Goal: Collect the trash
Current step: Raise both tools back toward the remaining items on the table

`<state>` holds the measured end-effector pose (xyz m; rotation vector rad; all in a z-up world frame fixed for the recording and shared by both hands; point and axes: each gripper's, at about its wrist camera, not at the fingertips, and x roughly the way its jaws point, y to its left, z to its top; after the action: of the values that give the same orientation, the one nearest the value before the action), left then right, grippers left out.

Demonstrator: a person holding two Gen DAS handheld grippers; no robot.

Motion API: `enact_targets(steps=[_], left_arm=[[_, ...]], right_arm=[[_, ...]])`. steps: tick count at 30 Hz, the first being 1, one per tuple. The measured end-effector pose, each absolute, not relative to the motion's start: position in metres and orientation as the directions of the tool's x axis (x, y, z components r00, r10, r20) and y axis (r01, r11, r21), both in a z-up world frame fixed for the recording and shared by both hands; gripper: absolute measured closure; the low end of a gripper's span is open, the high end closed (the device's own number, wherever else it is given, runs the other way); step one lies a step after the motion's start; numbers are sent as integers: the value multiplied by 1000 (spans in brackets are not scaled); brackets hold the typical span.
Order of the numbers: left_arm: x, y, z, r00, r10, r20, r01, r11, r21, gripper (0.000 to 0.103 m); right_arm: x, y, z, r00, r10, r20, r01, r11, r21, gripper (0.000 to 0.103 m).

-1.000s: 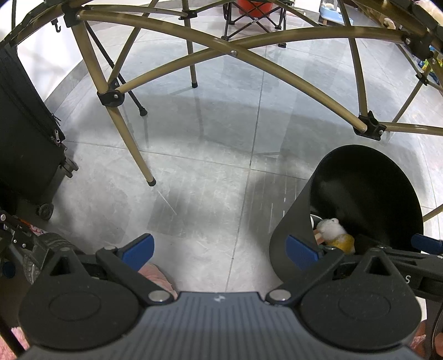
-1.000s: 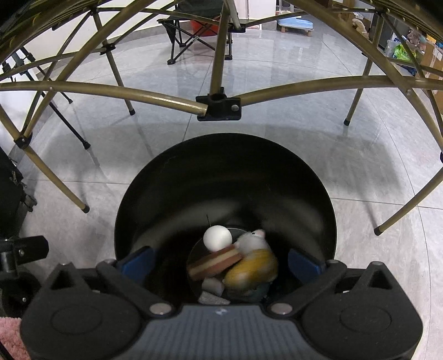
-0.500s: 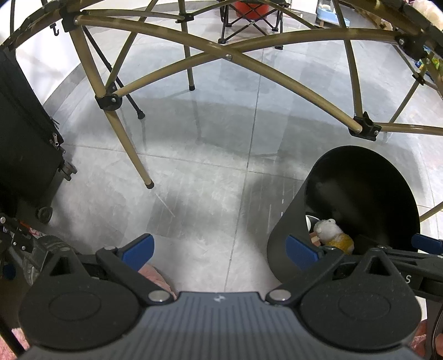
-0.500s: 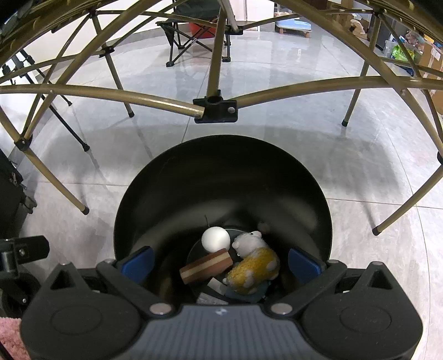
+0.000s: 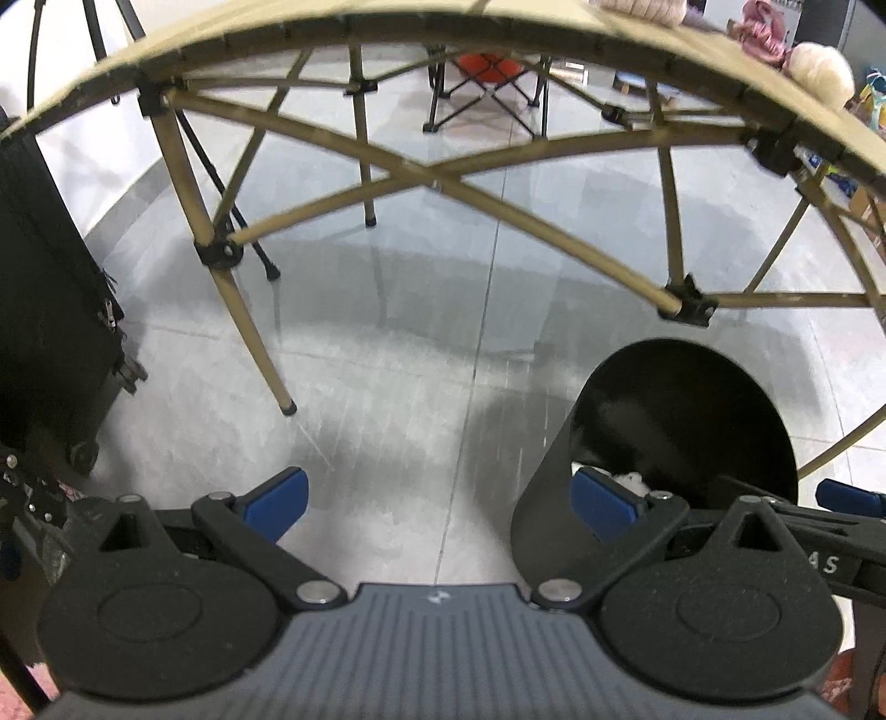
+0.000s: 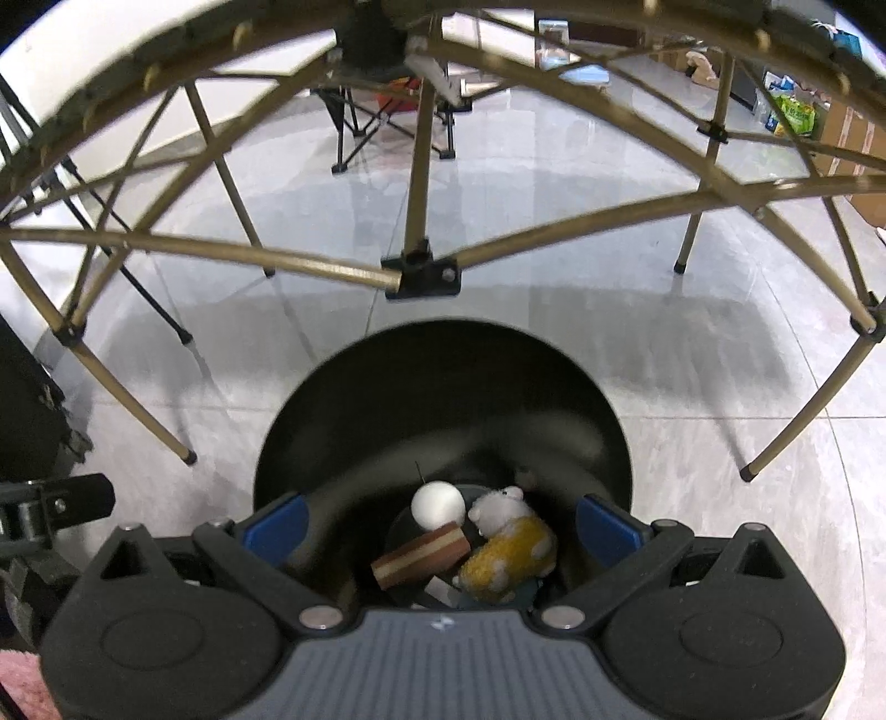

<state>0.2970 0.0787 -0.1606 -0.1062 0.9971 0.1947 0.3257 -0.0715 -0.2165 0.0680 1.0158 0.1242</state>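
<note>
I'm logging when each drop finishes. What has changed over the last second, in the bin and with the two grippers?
Both cameras have risen: the folding table's top edge now enters view and the black bin looks farther below. In the bin, the yellow plush toy and striped brown block, blurred a second ago, now lie still beside the white ball. The left gripper and right gripper remain open and empty.

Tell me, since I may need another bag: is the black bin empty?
Not empty. The black bin holds a white ball, a striped block and a yellow plush toy at its bottom.
</note>
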Motion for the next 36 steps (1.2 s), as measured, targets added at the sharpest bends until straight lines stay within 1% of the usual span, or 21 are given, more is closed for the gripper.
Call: enact_targets(steps=[5, 11, 23, 29, 36], left_arm=[[292, 75, -141, 569, 107, -815, -216, 976, -23, 0], [287, 64, -111, 632, 102, -768, -210, 977, -43, 0], [287, 34, -46, 765, 100, -636, -144, 989, -18, 0], [296, 23, -20, 806, 105, -583, -150, 988, -29, 0], [316, 15, -4, 837, 105, -537, -147, 988, -36, 0]], right_arm=[[318, -82, -189, 570, 152, -807, -73, 988, 135, 0], [307, -102, -152, 647, 143, -749, -72, 989, 127, 0], [294, -134, -84, 779, 140, -611, -81, 989, 124, 0], [301, -147, -53, 835, 146, -531, -80, 986, 146, 0], [321, -159, -30, 879, 135, -458, -68, 985, 161, 0]])
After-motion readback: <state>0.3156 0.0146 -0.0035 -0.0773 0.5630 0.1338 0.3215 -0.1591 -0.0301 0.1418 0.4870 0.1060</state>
